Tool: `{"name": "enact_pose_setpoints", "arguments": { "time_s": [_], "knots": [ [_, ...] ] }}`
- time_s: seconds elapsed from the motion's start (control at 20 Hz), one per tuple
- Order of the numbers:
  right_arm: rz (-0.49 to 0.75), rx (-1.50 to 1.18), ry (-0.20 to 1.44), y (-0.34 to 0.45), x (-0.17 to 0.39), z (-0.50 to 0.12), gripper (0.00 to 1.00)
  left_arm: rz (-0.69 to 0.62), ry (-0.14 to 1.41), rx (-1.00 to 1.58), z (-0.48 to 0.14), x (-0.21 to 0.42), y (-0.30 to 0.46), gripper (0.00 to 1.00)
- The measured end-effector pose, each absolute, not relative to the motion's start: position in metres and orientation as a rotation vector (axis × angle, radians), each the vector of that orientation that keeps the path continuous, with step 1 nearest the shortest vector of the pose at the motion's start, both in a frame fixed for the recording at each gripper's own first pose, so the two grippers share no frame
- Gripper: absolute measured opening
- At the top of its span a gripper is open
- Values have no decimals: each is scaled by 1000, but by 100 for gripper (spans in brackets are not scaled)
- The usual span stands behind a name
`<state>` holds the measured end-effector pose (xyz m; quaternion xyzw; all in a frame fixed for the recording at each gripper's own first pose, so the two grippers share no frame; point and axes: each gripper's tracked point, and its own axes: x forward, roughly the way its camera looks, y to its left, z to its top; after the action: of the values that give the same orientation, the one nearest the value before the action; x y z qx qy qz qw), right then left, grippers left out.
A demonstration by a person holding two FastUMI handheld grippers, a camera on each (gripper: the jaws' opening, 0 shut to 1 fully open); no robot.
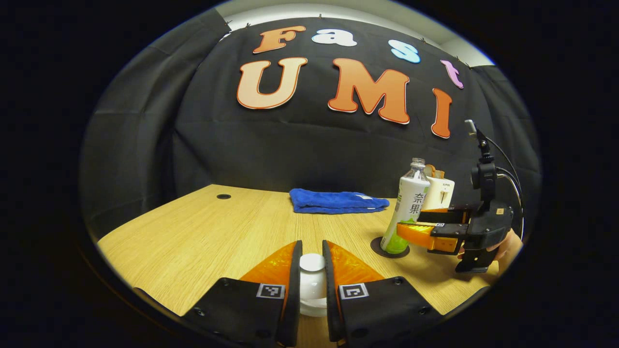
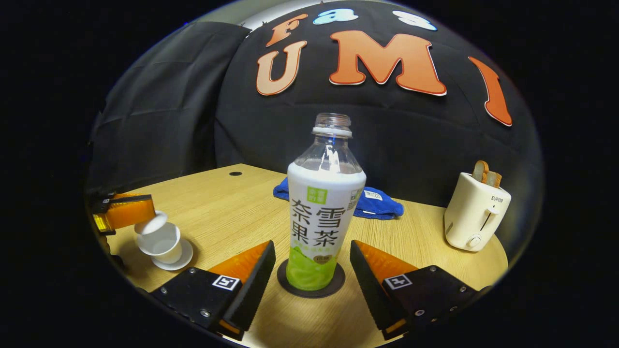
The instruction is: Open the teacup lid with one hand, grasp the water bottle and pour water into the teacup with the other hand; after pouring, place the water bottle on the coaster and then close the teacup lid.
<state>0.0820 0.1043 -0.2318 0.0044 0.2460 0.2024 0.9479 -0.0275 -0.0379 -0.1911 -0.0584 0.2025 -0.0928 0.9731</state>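
On the wooden table [image 2: 227, 203], upright on the dark coaster [image 2: 283, 285], stands the water bottle [image 2: 325, 212], uncapped, with a smooth printed sleeve over thin clear plastic. Flanked by the right gripper [image 2: 312, 270], spread wide, neither finger touching. Probably light and a little springy in the wall, slippery on the sleeve, tall enough to tip; best taken around the straight middle of the body, below the shoulder, with modest squeeze. Off to the left, the teacup [image 2: 162, 244] on its saucer [image 2: 176, 261], likely ceramic, stiff and chippable. Just above its rim and tilted, the lid [image 2: 151, 224], pinched by its knob in the left gripper [image 1: 312, 280], closed narrowly on it. Worth keeping that grip centred on the small smooth knob, since slipping seems possible.
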Motion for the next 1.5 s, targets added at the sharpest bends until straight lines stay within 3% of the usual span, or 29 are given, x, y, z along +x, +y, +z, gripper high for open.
{"name": "enact_pose_setpoints", "arguments": {
  "time_s": [0.35, 0.4, 0.45, 0.8, 1.0, 1.1, 1.3, 1.35, 1.4, 1.5],
  "knots": [
    [410, 16, 486, 96, 62, -221, 98, -224, 445, -58, -208, -30, -50, 27],
    [411, 19, 485, 96, 59, -220, 98, -224, 454, -57, -211, -31, -50, 31],
    [409, 18, 481, 96, 57, -218, 98, -227, 453, -60, -212, -32, -51, 27],
    [401, 57, 440, 93, 45, -198, 98, -226, 450, -22, -213, -34, -54, 27],
    [387, 78, 407, 87, 37, -182, 98, -216, 437, -18, -210, -34, -52, 33],
    [381, 85, 383, 85, 34, -171, 98, -206, 430, -21, -209, -33, -51, 29],
    [362, 106, 336, 78, 30, -149, 98, -186, 365, -19, -189, -31, -49, 41],
    [355, 107, 327, 76, 28, -146, 98, -176, 345, -15, -182, -29, -47, 53],
    [347, 107, 320, 73, 28, -143, 98, -169, 326, -12, -176, -28, -45, 49],
    [332, 108, 299, 70, 27, -134, 98, -157, 300, -21, -164, -25, -42, 60]
  ]
}}
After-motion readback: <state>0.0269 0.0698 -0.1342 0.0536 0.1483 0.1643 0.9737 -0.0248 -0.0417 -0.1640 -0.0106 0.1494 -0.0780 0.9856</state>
